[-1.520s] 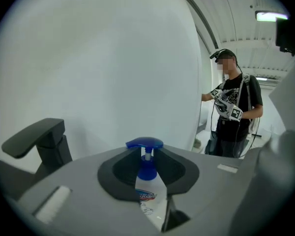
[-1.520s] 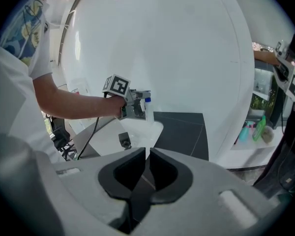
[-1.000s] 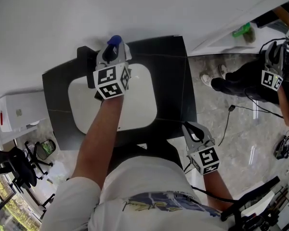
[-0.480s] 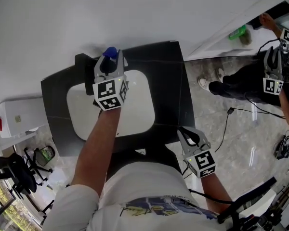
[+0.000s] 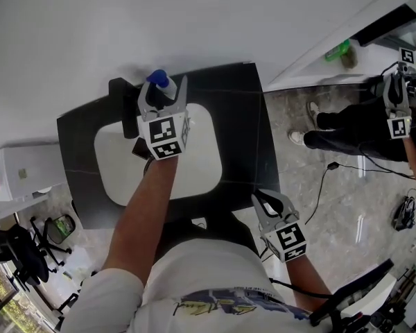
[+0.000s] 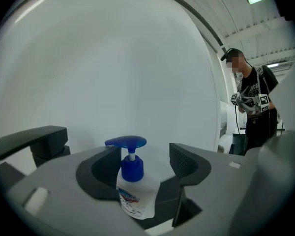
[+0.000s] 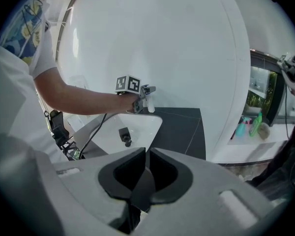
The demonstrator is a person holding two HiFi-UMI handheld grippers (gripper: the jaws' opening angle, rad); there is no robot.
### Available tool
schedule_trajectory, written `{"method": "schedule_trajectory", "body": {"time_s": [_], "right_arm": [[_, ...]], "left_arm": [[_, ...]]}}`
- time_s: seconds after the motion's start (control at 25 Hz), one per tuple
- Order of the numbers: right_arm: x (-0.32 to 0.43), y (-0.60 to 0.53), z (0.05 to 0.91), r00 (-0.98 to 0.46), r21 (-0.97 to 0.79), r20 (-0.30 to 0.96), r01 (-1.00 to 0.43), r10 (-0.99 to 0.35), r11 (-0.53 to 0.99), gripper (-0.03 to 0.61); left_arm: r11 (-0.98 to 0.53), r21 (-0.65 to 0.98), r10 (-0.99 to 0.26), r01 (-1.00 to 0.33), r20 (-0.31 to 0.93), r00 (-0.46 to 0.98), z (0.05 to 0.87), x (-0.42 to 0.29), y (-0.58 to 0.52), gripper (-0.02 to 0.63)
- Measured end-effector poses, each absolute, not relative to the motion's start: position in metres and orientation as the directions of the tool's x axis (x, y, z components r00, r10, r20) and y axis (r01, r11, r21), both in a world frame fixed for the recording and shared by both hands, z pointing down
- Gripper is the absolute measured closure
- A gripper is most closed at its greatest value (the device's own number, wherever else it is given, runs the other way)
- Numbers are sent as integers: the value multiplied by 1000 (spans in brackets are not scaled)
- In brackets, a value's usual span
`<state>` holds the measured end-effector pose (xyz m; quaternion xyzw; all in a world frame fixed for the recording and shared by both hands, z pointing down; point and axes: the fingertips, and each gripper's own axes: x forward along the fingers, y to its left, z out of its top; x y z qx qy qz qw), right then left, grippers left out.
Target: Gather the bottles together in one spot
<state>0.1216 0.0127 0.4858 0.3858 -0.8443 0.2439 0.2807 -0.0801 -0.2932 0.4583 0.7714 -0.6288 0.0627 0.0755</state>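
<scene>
Soap bottle [image 6: 133,193] seen upright at back of black bench [image 5: 243,116], behind white sink [image 5: 197,151], between jaws of left hand-held gripper [image 5: 161,92] (jaws just opened wide, bottle not squeezed). Right hand-held gripper [image 5: 267,203] closed, nothing held.

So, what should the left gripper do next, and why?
Probably back the left gripper straight away from the bottle: its jaws have just been opening, stand apart around it, and the bottle stands upright on the counter.

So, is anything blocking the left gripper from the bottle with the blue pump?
Nothing visible. The clear plastic blue-pump bottle already stands between the left gripper's fingers, which have just been opening and don't squeeze it.
</scene>
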Motion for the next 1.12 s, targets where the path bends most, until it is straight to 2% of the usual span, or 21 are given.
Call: {"method": "schedule_trajectory", "body": {"time_s": [0.16,0.6,0.88,1.12], "right_arm": [[118,20,487,-542,-194,670,-787,-507,586,549],[105,26,481,-558,-191,653,-776,-513,601,549],[83,29,470,-573,-185,627,-768,-529,613,549],[76,29,463,-565,-174,616,-777,-549,605,549]], "left_arm": [[-169,60,-970,-984,169,177,457,-87,-295,282],[-205,25,-964,-979,168,206,442,-90,-251,281],[-354,-41,-910,-934,245,334,458,-81,-181,305],[-542,-130,-791,-830,411,452,505,-72,-117,331]]}}
